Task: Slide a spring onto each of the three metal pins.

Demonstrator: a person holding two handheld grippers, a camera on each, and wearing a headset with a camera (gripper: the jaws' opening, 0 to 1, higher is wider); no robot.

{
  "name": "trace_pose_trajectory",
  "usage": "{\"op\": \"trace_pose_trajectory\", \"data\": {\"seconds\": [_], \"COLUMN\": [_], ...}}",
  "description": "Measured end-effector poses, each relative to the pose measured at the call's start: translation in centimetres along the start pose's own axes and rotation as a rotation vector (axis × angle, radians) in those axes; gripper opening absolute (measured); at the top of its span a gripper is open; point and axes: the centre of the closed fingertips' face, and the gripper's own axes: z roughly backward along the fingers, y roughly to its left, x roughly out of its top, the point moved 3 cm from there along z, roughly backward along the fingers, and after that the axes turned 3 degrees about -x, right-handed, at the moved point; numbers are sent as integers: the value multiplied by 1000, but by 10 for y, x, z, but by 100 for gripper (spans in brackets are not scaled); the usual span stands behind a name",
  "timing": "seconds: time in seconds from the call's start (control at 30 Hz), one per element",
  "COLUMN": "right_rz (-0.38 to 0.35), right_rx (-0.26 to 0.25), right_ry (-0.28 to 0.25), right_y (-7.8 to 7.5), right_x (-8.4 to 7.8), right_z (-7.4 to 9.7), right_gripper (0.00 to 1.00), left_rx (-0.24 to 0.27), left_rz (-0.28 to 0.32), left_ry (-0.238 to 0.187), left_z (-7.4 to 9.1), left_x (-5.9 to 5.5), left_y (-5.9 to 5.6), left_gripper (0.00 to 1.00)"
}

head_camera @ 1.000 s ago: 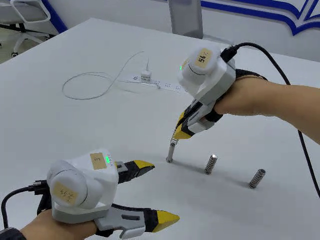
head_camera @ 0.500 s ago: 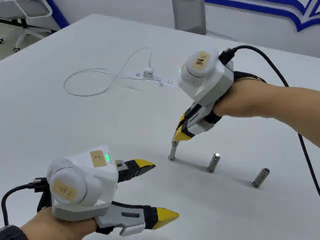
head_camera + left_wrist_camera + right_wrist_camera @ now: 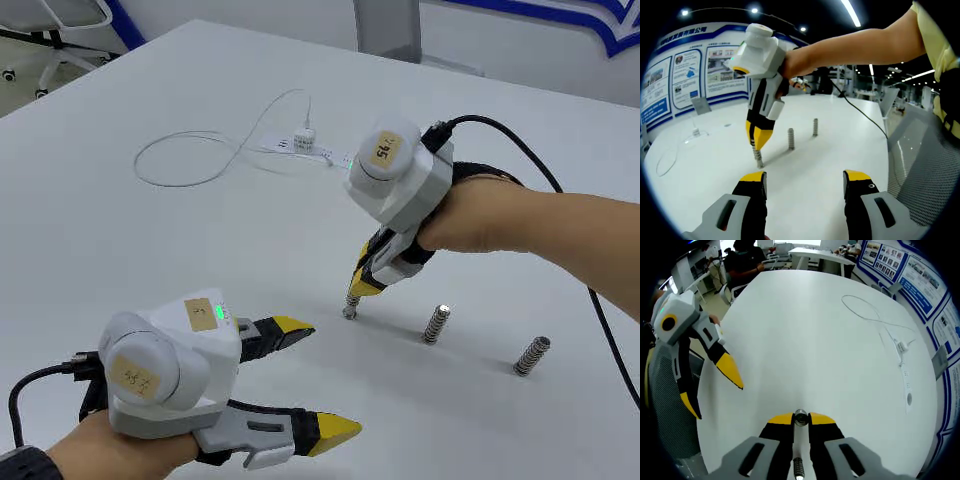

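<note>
Two pins stand sprung: the middle pin (image 3: 435, 324) and the end pin (image 3: 531, 355). My right gripper (image 3: 352, 292), clamped on the third spring (image 3: 351, 307), has descended the last pin (image 3: 800, 415) within the past second. I judge the spring nearly seated. My left gripper (image 3: 325, 378) hangs released.

The right hand-held gripper (image 3: 354, 293) hides the top of the spring (image 3: 351, 309) it pinches. The lower edge cuts off the left hand (image 3: 120, 455). The posters (image 3: 687, 67) blur beyond reading.

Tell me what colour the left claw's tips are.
Yellow. The left claw's tips show it best in the left gripper view.
</note>
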Motion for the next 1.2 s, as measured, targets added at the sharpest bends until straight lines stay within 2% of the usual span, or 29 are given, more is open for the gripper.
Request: {"op": "trace_pose_trajectory", "data": {"seconds": [0.47,0.67,0.8,1.03,1.2], "right_rz": [-6,-2,-1,-13,-28], "right_rx": [34,33,28,19,-9], "right_ry": [16,20,10,-6,-36], "right_y": [11,9,9,9,5], "right_x": [-5,-8,-8,-12,-17], "right_z": [-11,-17,-17,-9,0], "right_gripper": [12,12,19,22,27], "left_rx": [2,3,5,4,7], "left_rz": [5,5,1,-5,-7], "left_ry": [7,8,8,7,7], "left_z": [-1,0,0,-1,0], "left_x": [-1,-2,-1,2,3], "left_y": [1,1,1,0,1], "left_gripper": [63,63,63,63,64]}}
